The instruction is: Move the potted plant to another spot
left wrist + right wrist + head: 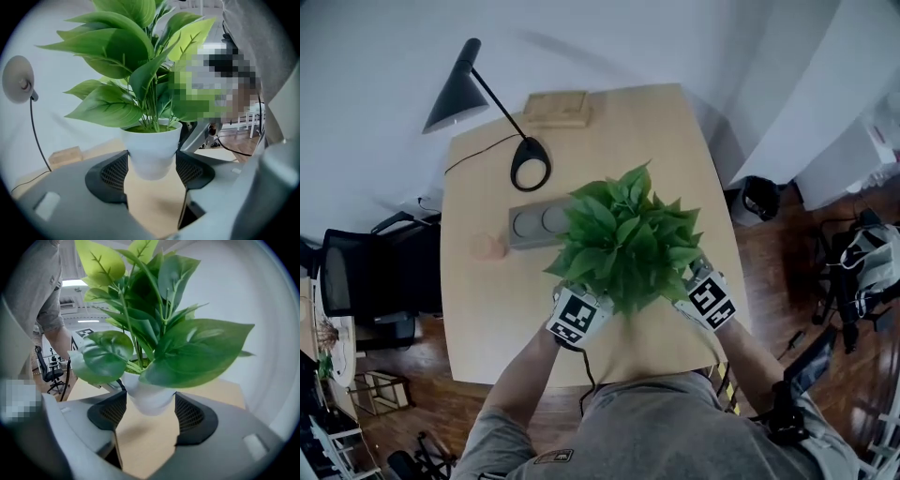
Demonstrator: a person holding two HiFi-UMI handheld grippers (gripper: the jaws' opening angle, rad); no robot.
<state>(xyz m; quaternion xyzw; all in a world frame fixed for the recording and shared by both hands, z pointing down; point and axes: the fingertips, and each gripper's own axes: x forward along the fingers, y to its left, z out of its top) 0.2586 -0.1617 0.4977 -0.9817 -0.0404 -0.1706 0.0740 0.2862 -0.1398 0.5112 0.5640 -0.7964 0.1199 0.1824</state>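
A potted plant (pixel 623 239) with broad green leaves stands in a small white pot (pixel 152 152). In both gripper views the pot hangs above the wooden table (pixel 487 319), with its shadow beneath it. My left gripper (pixel 152 166) is shut on the pot from one side, its dark mesh pads against the pot's wall. From the opposite side my right gripper (pixel 146 411) is shut on the same pot (pixel 149 397). In the head view the left gripper (pixel 592 302) and right gripper (pixel 689 291) flank the plant, their jaw tips hidden under leaves.
Beyond the plant lie a grey tray (pixel 534 225) with two round hollows and a pinkish cup (pixel 487 247). A black desk lamp (pixel 478 103) and a wooden block (pixel 556 108) stand at the far end. A black chair (pixel 366 272) is at left.
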